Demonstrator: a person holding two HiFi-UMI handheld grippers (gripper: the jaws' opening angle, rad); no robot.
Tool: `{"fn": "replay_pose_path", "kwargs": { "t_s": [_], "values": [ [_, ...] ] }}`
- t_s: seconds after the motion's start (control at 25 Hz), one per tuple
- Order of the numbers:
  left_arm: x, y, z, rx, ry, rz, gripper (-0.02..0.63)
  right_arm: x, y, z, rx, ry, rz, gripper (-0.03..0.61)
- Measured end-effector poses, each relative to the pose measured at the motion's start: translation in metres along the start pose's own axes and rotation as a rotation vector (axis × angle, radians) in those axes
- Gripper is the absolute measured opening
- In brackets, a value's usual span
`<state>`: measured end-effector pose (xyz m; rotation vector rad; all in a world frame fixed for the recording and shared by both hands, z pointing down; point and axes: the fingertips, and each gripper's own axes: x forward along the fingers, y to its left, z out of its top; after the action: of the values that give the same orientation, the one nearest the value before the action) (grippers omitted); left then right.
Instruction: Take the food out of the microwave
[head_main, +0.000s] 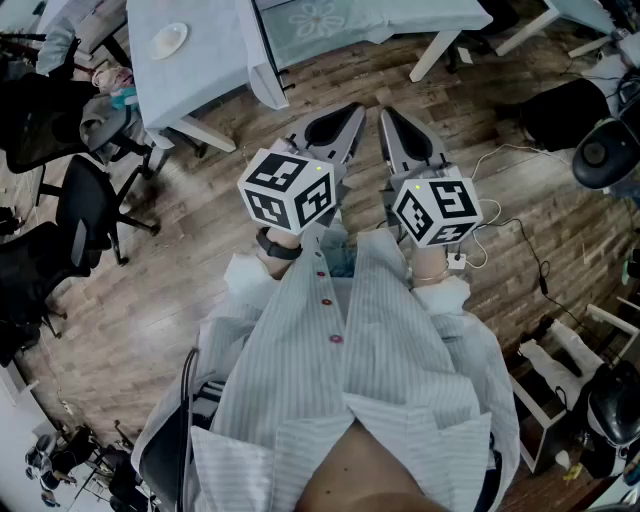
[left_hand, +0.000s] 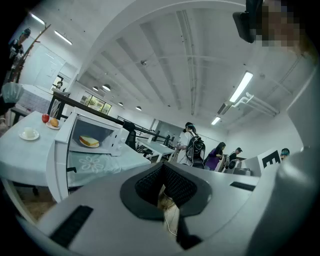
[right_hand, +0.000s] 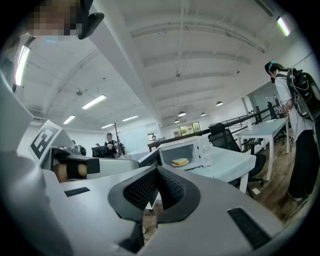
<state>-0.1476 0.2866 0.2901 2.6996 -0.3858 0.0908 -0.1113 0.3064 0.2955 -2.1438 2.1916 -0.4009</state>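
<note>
Head view: we hold the left tool (head_main: 340, 125) and right tool (head_main: 400, 135) side by side in front of the body, over a wooden floor. A cloth-covered bench (head_main: 200, 80) stands ahead to the left with a small dish (head_main: 168, 40) on it.

Left gripper view: the left tool (left_hand: 161, 182) has its jaws pressed together with nothing between them. The microwave (left_hand: 97, 131) sits on the bench (left_hand: 100, 165) well apart from us, its door (left_hand: 57, 165) swung open. The food (left_hand: 89, 142), a sandwich, lies inside the cavity. A cup on a saucer (left_hand: 30, 133) and a plate of fruit (left_hand: 52, 122) sit on the bench to the left of it. People (left_hand: 192, 147) stand further back.

Right gripper view: the right tool (right_hand: 157, 187) also has its jaws together, empty. The microwave (right_hand: 185, 152) is ahead, and the food (right_hand: 180, 162) is visible inside it. A person (right_hand: 300, 125) stands at the right edge.
</note>
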Motion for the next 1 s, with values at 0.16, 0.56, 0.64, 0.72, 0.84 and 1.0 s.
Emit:
{"fn": "replay_pose_path", "kwargs": {
  "t_s": [0.16, 0.56, 0.64, 0.72, 0.84, 1.0],
  "values": [
    [-0.004, 0.006, -0.002, 0.006, 0.009, -0.015, 0.009, 0.006, 0.004, -0.005, 0.021, -0.008, -0.007, 0.032],
    [-0.005, 0.010, -0.014, -0.014, 0.030, -0.030, 0.009, 0.006, 0.002, -0.011, 0.044, -0.003, -0.040, 0.032],
    [-0.003, 0.015, -0.017, -0.020, 0.040, -0.029, 0.009, 0.011, 0.000, -0.014, 0.051, 0.001, -0.042, 0.032],
    [0.001, 0.021, -0.018, -0.023, 0.046, -0.024, 0.009, 0.018, -0.003, -0.018, 0.057, 0.008, -0.040, 0.032],
    [0.011, 0.032, -0.013, -0.025, 0.041, -0.014, 0.009, 0.031, -0.011, -0.018, 0.063, 0.014, -0.035, 0.032],
    [0.033, 0.043, -0.008, -0.038, 0.045, 0.004, 0.009, 0.050, -0.030, -0.012, 0.077, 0.027, -0.015, 0.032]
  ]
}}
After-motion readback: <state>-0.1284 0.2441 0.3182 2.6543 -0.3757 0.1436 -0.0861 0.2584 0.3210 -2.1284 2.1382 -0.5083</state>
